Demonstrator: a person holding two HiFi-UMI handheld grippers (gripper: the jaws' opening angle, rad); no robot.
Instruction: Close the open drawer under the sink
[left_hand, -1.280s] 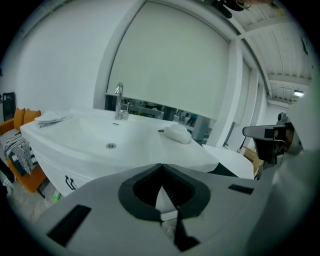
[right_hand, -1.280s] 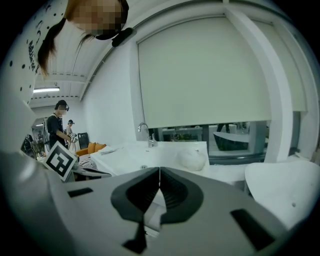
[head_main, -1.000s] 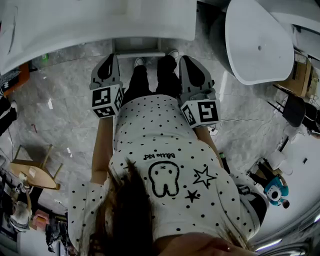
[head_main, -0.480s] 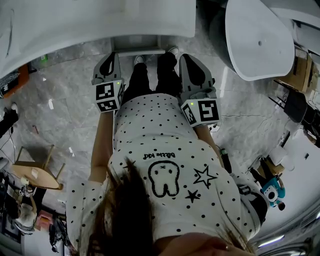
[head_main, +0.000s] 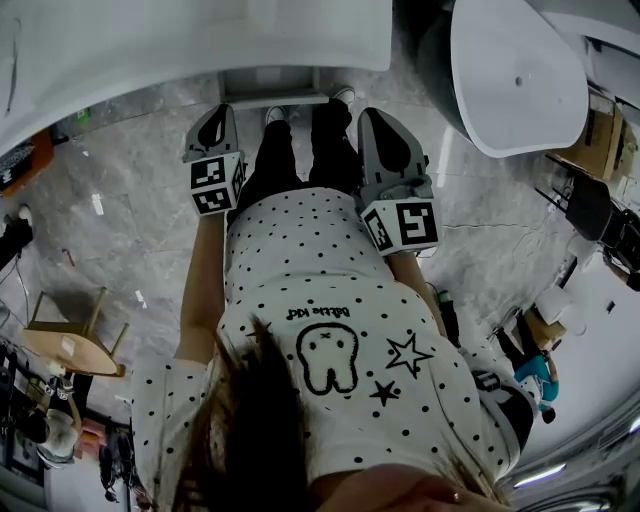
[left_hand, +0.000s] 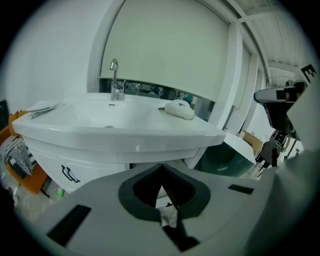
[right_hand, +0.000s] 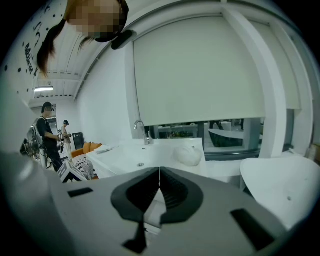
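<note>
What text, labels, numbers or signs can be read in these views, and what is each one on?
"kid": the end of a short line on the person's shirt, above a tooth drawing; its first word is too blurred to read.
Cubes on the left hand-held gripper and right hand-held gripper: square patterns only, no letters.
Sink: no text visible.

Sink basin (head_main: 200, 40) overhanging drawer (head_main: 272, 86) from above — open marble floor (head_main: 130, 190) left, white tub (head_main: 515, 80) crowding right.
</note>
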